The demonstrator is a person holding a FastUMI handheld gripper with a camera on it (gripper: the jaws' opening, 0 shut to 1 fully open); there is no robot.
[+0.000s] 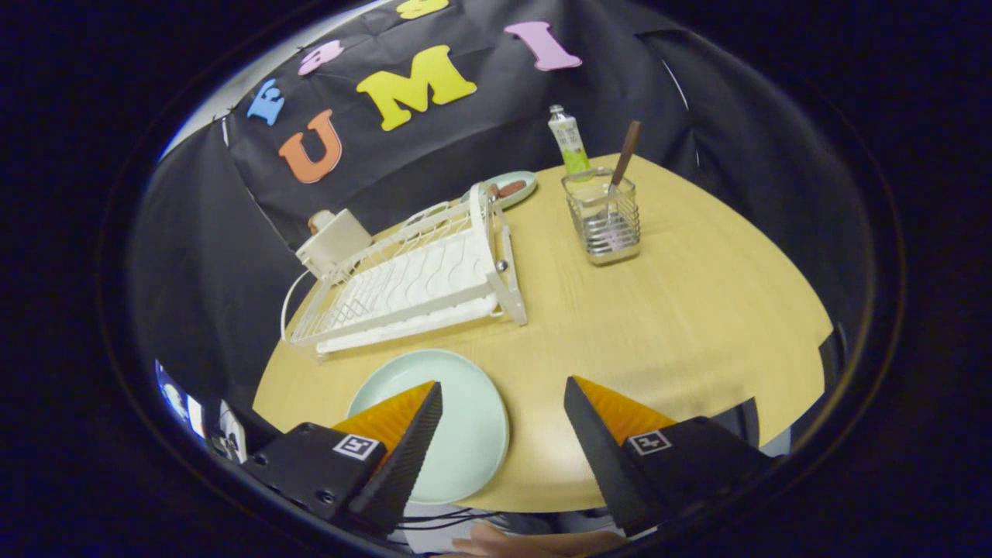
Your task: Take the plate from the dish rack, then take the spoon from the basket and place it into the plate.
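A pale green plate [457,418] lies flat on the round wooden table [659,325], just in front of the white dish rack [411,283], whose slots hold nothing. My gripper [504,395] hangs above the table's near edge, open and holding nothing. Its left finger [403,434] overlaps the plate in view and hides part of it; the right finger [612,426] is over bare wood. Well beyond the fingers, to the right of the rack, stands a wire basket [604,221] with a brown-handled spoon [624,155] leaning upright in it.
A green and white tube [568,139] stands behind the basket. A small green dish [511,188] with a sausage-like item sits behind the rack. A white boxy item [333,240] stands at the rack's far left. A hand [511,542] shows below the fingers.
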